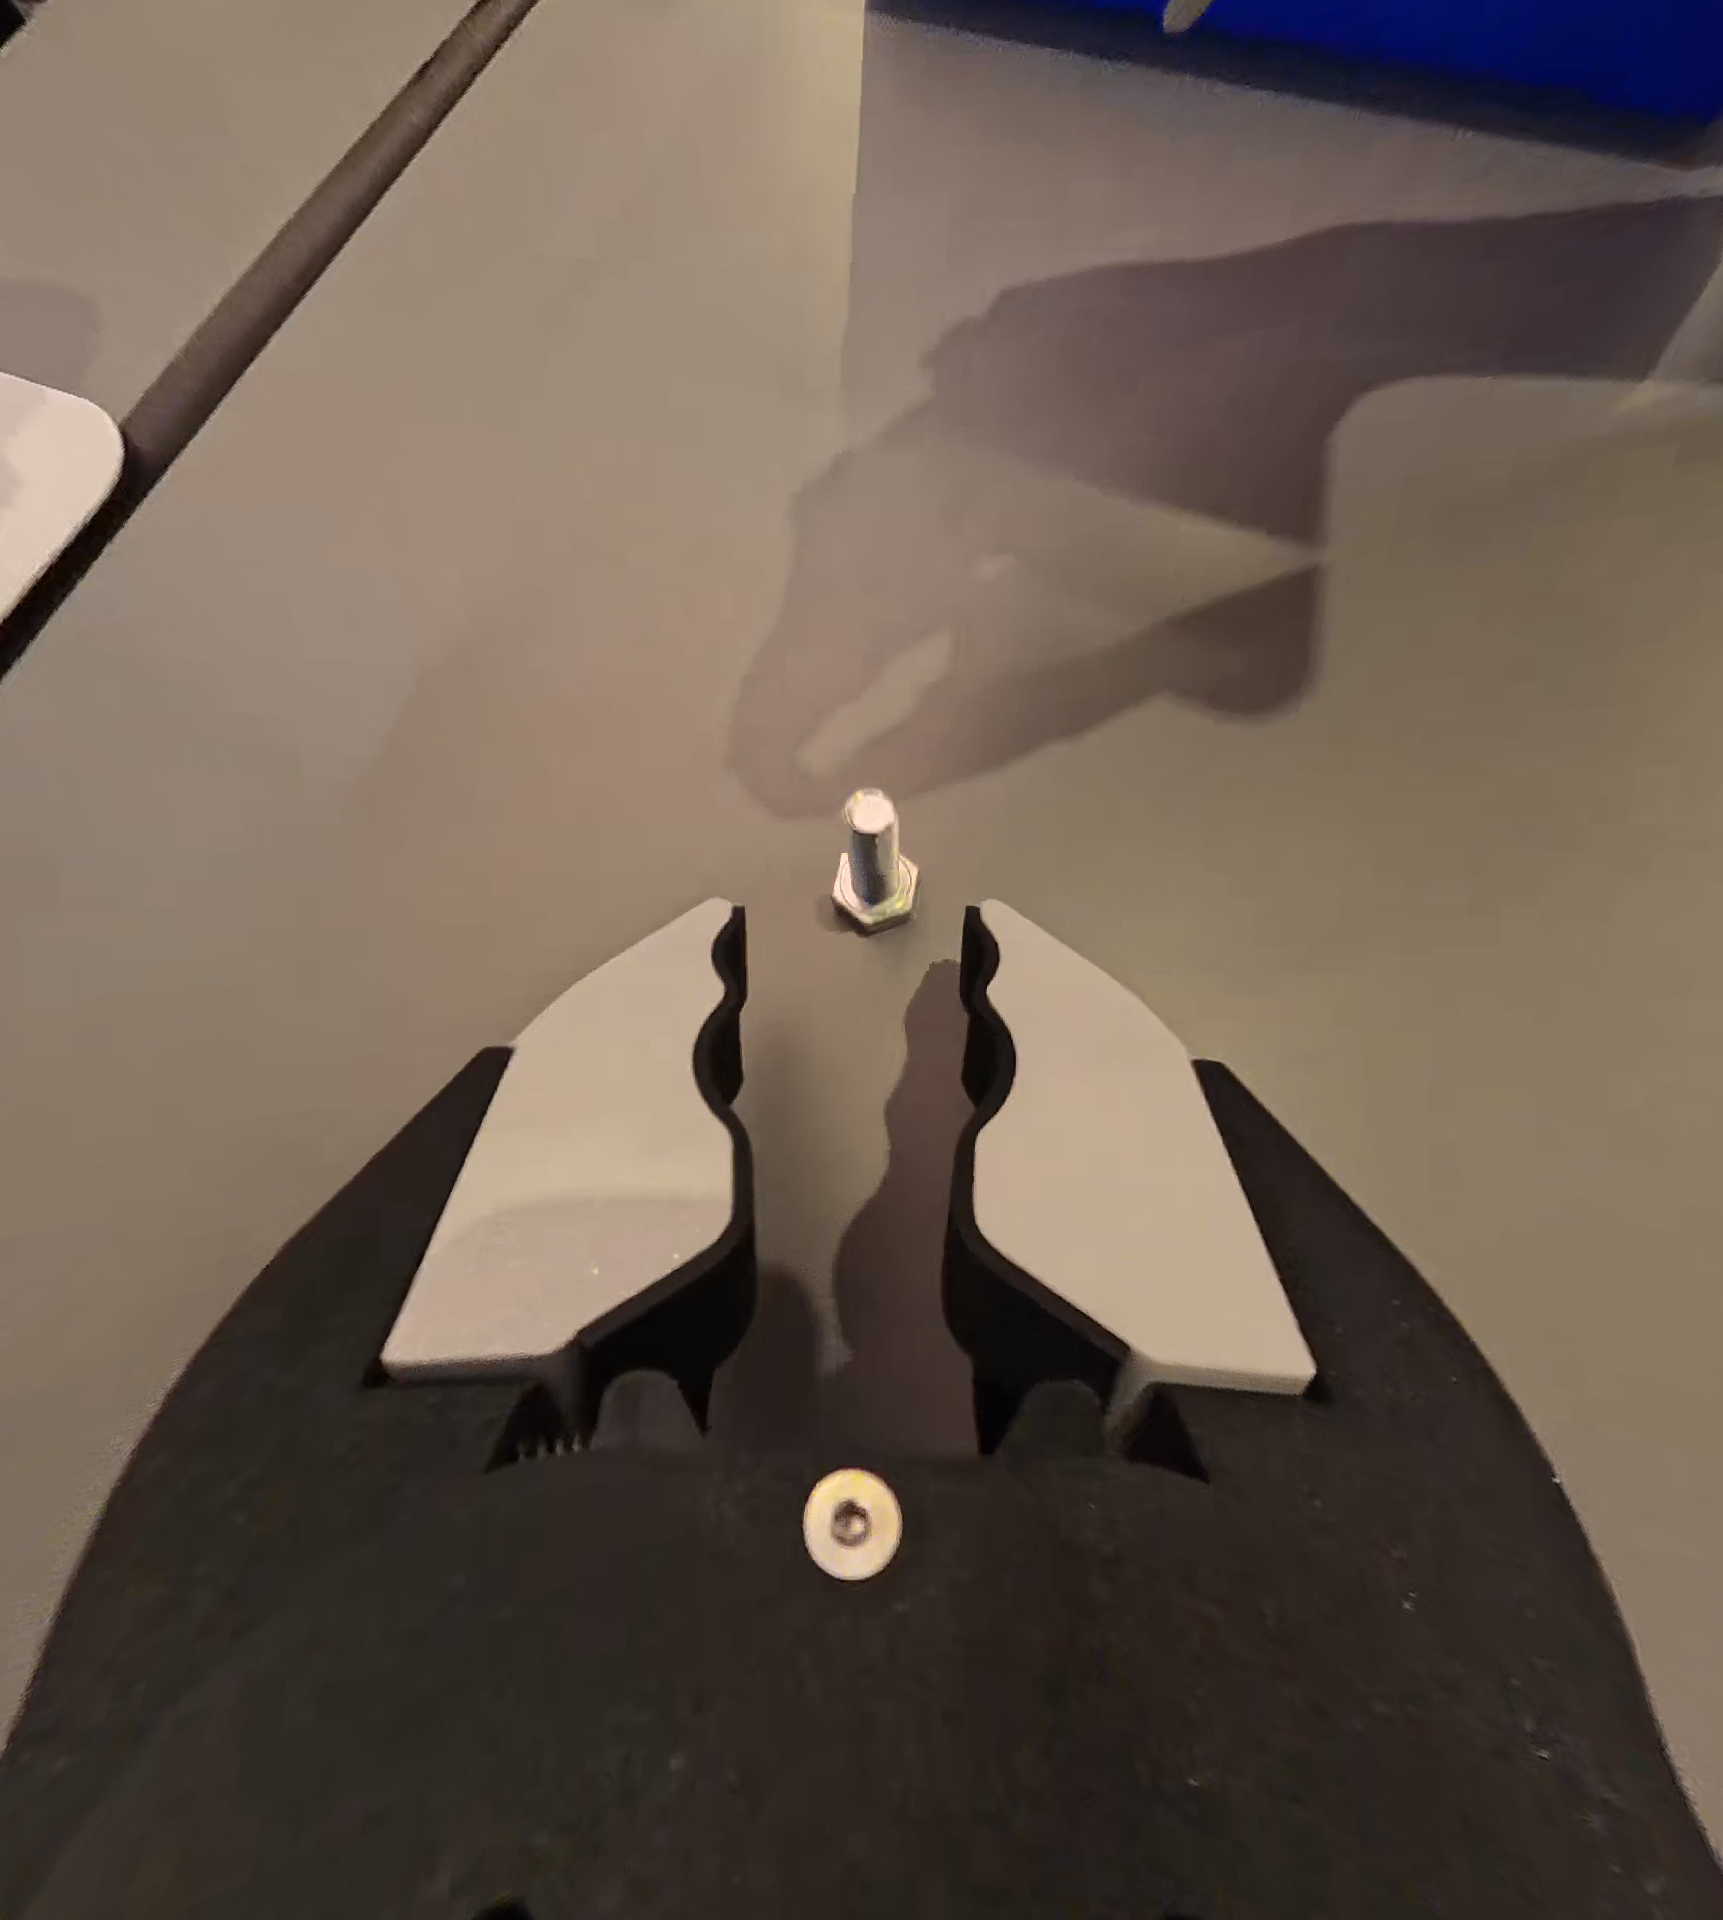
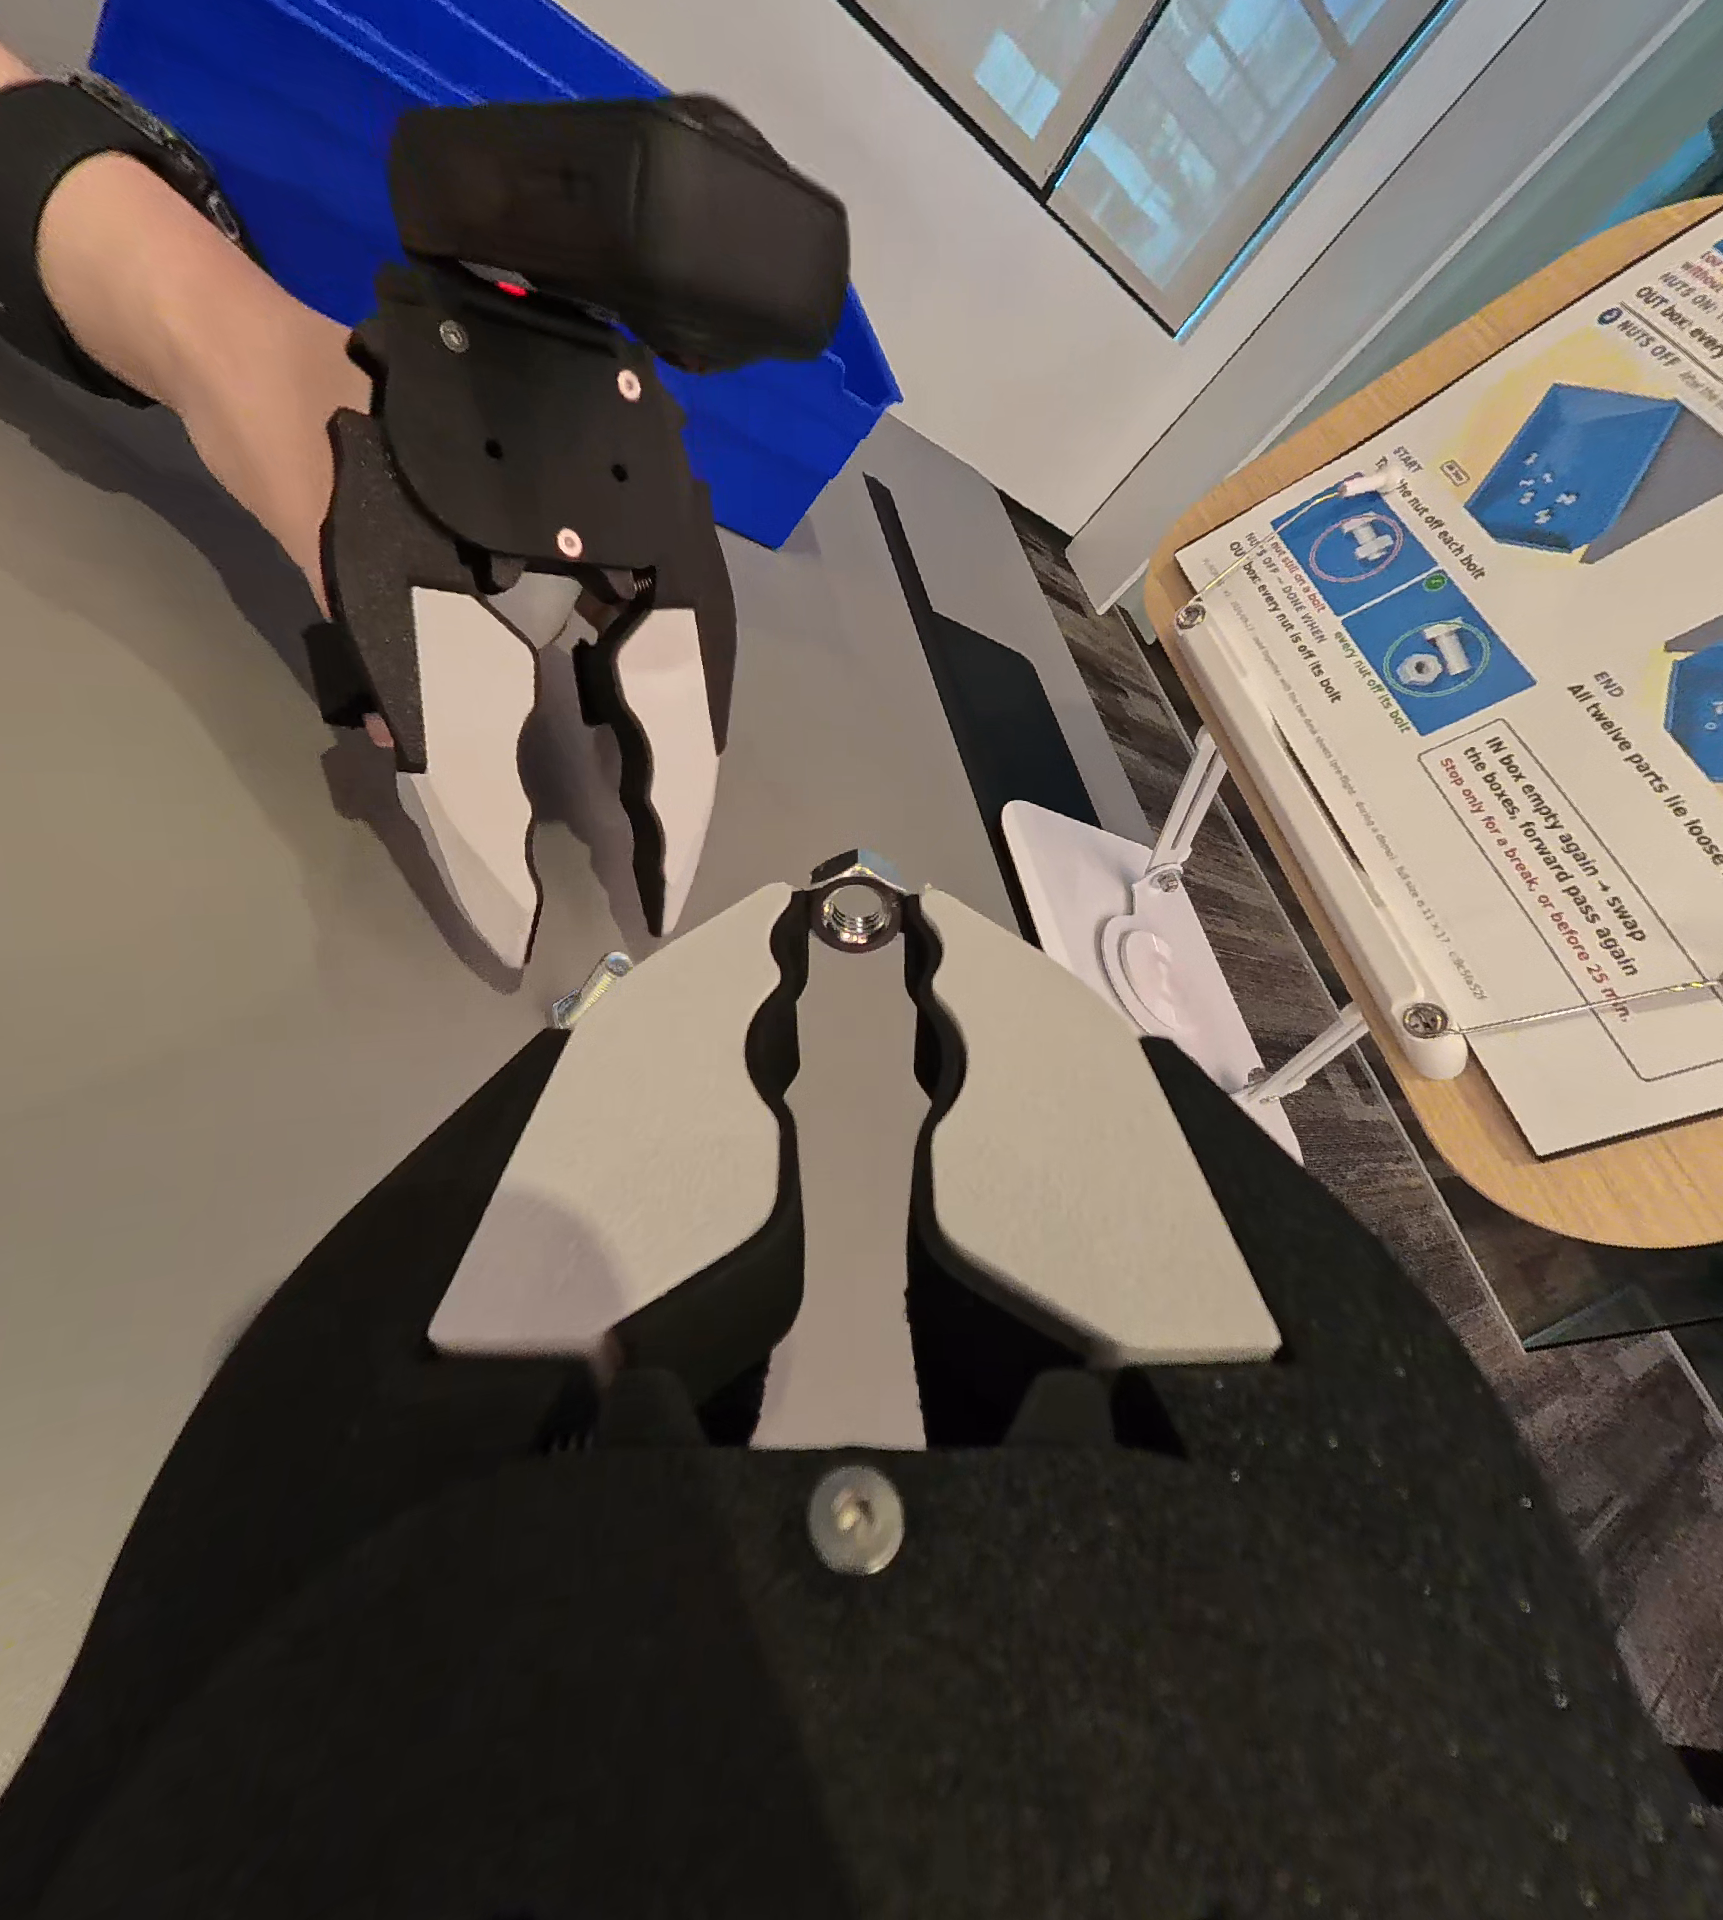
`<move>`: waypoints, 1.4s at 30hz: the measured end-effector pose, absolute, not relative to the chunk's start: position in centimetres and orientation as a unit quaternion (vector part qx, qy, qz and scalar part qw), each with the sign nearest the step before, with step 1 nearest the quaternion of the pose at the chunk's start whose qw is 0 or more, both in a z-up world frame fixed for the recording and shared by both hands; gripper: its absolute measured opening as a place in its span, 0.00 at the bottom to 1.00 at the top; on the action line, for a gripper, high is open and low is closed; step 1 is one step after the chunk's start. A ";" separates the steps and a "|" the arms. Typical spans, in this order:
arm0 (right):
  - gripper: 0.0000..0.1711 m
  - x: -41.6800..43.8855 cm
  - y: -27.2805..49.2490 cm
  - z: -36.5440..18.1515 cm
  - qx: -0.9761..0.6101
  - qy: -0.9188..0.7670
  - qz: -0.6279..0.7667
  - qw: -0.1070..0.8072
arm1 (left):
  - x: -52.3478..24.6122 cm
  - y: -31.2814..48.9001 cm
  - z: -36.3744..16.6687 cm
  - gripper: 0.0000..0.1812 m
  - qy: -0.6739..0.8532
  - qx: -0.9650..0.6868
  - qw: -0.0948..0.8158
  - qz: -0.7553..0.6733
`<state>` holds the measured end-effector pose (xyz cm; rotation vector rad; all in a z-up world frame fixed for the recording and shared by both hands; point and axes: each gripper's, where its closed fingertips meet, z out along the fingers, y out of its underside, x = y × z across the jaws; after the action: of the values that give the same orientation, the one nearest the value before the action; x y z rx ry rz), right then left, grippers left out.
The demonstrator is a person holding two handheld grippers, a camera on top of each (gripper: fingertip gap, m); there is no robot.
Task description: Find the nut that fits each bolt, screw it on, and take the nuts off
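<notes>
Left gripper [image 1: 852, 914]: your jaws stand apart, empty, just short of the bolt [image 1: 872, 868] upright on its head on the table [image 1: 421, 727].
Right gripper [image 2: 855, 899]: pinches the nut [image 2: 855, 914] at the fingertips.
Risk: a nudge topples the bolt; the shallow pinch may drop the nut.
Unclear: thread match; the bolt is mostly hidden in your right view.

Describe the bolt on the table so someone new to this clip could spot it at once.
Start from the wide grey table in the left wrist view. Just past the tips of the open left gripper, the silver bolt stands on its hex head with the threaded shank pointing up. No nut is on it; the nut is clamped in the right gripper.
</notes>
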<state>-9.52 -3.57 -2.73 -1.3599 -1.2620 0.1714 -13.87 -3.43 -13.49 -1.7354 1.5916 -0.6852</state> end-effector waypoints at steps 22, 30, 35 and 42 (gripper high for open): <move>0.10 -9.0 -3.1 -3.1 -0.594 -0.544 0.062 0.589 | -12.4 -3.2 -14.8 0.10 0.609 -0.675 0.323 -0.265; 0.10 -9.0 -3.0 -3.6 -0.599 -0.547 0.063 0.581 | -12.3 -3.1 -14.8 0.06 0.606 -0.678 0.323 -0.264; 0.10 -9.6 -3.3 -4.6 -0.610 -0.559 0.083 0.555 | -12.6 -3.2 -14.7 0.05 0.615 -0.675 0.323 -0.247; 0.10 -12.6 -6.7 -6.5 -0.628 -0.622 0.150 0.442 | -15.3 -5.7 -12.8 0.05 0.666 -0.670 0.263 -0.195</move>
<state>-12.57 -6.70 -6.54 -1.5588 -1.5445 0.3728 -15.32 -5.73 -12.80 -1.8133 1.8008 -0.5283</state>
